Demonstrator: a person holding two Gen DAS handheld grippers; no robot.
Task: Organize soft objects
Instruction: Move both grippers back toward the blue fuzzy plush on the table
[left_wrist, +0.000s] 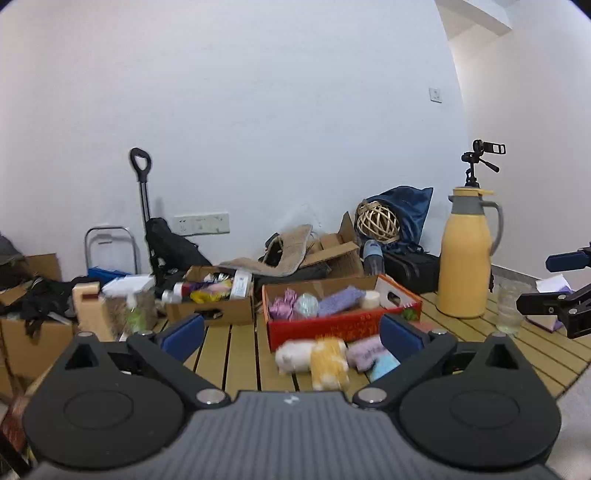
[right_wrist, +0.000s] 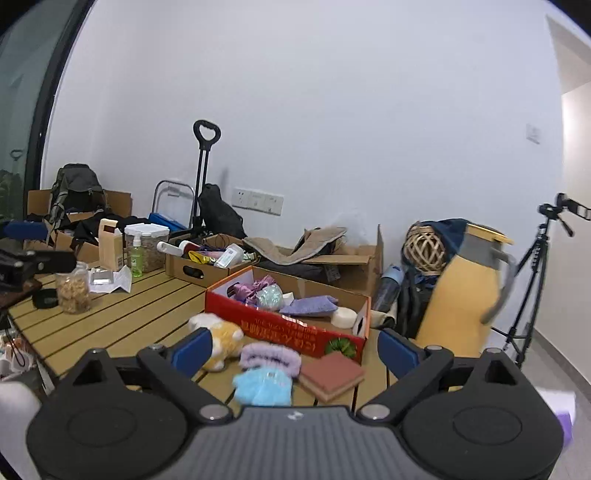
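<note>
A red cardboard box (left_wrist: 325, 326) (right_wrist: 280, 326) stands on the slatted wooden table and holds a pink bow, a pale green puff, a purple cloth (left_wrist: 340, 300) (right_wrist: 310, 305) and a white round piece. In front of it lie a yellow and white plush toy (left_wrist: 317, 358) (right_wrist: 221, 341), a lilac fluffy band (left_wrist: 365, 352) (right_wrist: 269, 356) and a light blue fluffy piece (right_wrist: 264, 386). My left gripper (left_wrist: 291, 332) stands open above these, with nothing between its blue pads. My right gripper (right_wrist: 293, 349) is open too, and holds nothing.
A tall yellow jug (left_wrist: 467, 254) (right_wrist: 465, 291) stands at the table's right. A glass (left_wrist: 511, 308), a brown box (left_wrist: 210, 295) of bottles, a reddish book (right_wrist: 330, 374) and a jar of snacks (right_wrist: 74, 291) are on the table. Boxes, bags, a trolley and a tripod stand behind.
</note>
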